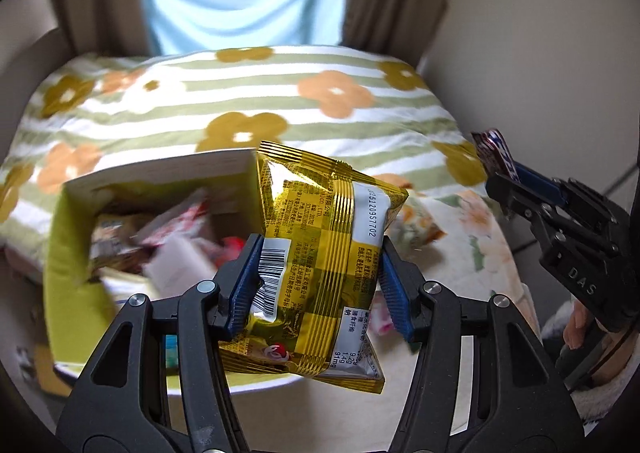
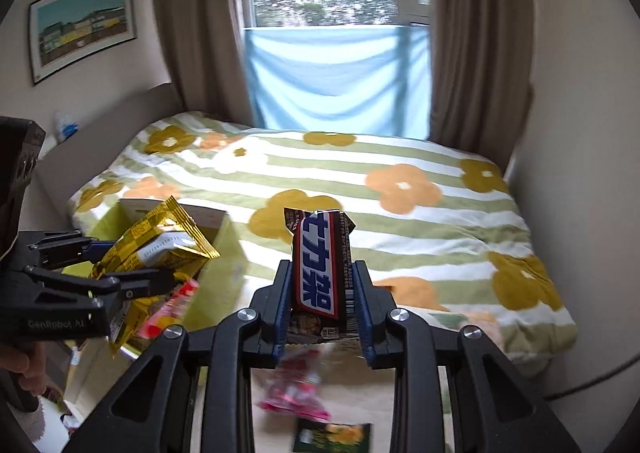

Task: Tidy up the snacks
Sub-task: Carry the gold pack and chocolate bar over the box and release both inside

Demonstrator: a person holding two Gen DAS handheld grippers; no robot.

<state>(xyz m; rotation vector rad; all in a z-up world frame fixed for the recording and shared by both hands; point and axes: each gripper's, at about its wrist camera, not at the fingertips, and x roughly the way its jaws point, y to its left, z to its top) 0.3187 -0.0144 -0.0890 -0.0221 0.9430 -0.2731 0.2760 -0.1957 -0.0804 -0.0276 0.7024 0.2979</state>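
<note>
My left gripper [image 1: 316,273] is shut on a gold snack packet [image 1: 320,253] with a barcode, held up in the air just right of a green-lined box [image 1: 68,253] that holds several snacks. My right gripper [image 2: 322,301] is shut on a brown chocolate bar [image 2: 320,265] with a blue and white label, which stands upright between the pads. In the left wrist view the right gripper [image 1: 502,177] shows at the right edge with the bar's end [image 1: 494,149] sticking out. In the right wrist view the left gripper [image 2: 132,269] with the gold packet [image 2: 156,245] hangs over the box [image 2: 224,253].
A bed with a green-striped flowered blanket [image 2: 360,181] fills the space behind. Loose snacks lie below on a pale surface: a pink packet [image 2: 296,385] and a dark green packet [image 2: 332,433]. Curtains and a window stand at the back. A hand [image 2: 24,369] holds the left gripper.
</note>
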